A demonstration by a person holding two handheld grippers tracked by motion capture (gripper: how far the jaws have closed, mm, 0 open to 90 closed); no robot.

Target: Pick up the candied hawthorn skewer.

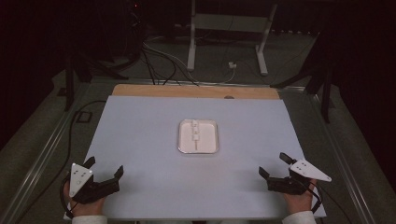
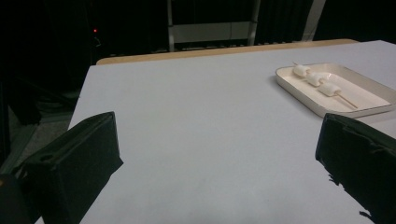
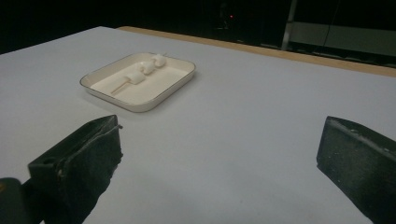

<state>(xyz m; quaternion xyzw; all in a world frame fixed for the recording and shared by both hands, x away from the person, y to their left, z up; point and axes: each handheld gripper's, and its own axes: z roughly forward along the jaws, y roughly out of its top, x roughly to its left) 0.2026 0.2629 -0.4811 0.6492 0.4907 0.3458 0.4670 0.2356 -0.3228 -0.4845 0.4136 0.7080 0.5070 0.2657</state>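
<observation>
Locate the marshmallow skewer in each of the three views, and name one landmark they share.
High view: the thin wooden skewer of three white marshmallows lies centre frame, in the white square tray.
Left gripper view: upper right, beyond the right jaw.
Right gripper view: upper left, above the left jaw.
Shared landmark: the table's wooden far edge.
</observation>
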